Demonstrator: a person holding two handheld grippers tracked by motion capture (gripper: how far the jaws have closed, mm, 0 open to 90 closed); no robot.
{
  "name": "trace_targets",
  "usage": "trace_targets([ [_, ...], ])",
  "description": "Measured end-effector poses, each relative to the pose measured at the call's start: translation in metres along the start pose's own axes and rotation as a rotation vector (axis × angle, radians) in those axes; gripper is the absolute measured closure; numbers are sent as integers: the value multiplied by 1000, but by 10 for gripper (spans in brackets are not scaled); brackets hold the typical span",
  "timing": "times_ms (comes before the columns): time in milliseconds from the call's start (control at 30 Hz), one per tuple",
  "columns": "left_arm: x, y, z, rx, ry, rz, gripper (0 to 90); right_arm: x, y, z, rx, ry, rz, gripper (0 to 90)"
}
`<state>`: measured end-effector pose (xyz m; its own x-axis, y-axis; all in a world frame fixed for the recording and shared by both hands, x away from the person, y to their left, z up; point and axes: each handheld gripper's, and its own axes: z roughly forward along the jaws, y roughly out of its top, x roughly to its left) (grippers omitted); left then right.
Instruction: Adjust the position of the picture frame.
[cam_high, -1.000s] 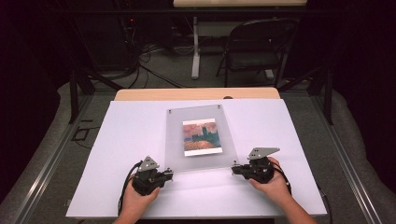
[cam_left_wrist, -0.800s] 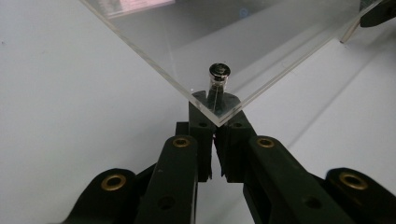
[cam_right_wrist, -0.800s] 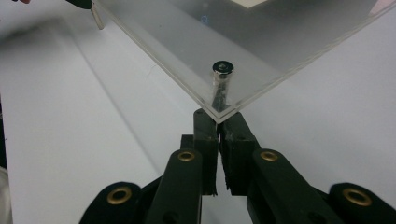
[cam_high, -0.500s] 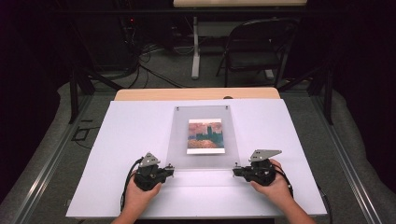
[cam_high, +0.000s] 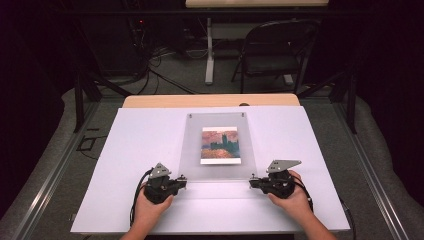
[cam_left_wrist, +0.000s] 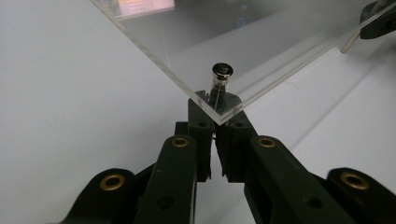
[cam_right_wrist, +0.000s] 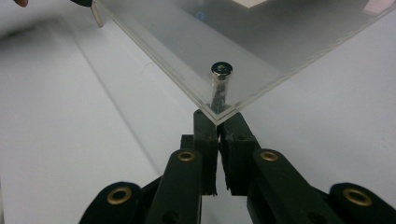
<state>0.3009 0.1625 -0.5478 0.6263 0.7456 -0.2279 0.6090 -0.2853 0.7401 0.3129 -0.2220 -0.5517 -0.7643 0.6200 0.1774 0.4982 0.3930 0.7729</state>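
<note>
**Clear frame held at both near corners**

The clear picture frame (cam_high: 218, 146) is seen at mid-table on the white board (cam_high: 125, 165), a small print (cam_high: 220, 145) sandwiched at its centre. Its long axis runs away from the person, toward the far edge; the short near edge faces the two tongs. In the gripper views the near edge appears raised off the board, though by how much cannot be told.

A metal post (cam_left_wrist: 221, 76) is noted at the near-left corner, just beyond the tips of the left tongs (cam_left_wrist: 215, 112), which are clenched on the post's lower part beneath that corner. The same is recorded on the other side: the post (cam_right_wrist: 220, 77) at the near-right corner is gripped from below by the clenched right tongs (cam_right_wrist: 217, 116).

In the high view the left tongs (cam_high: 181, 181) and right tongs (cam_high: 254, 183) are placed symmetrically, each pointing inward at its own corner, neither nearer than the other. Any coming move is judged to depend on both ends being shifted together, so the frame is kept square.
</note>
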Motion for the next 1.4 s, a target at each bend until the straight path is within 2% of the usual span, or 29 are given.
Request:
trace_targets([
  [600, 6, 4, 3, -7, 1, -19, 843, -4, 4, 5, -13, -23, 10, 856],
  [833, 11, 12, 10, -4, 3, -28, 841, -11, 8, 8, -19, -49, 45, 856],
  [1067, 16, 18, 15, -11, 14, -45, 840, -17, 13, 12, -20, -56, 53, 856],
  [1300, 17, 17, 16, -17, 5, -53, 837, -18, 12, 13, -28, -61, 65, 855],
  [1400, 16, 17, 16, -24, 16, -53, 838, -17, 12, 13, -35, -60, 71, 855],
])
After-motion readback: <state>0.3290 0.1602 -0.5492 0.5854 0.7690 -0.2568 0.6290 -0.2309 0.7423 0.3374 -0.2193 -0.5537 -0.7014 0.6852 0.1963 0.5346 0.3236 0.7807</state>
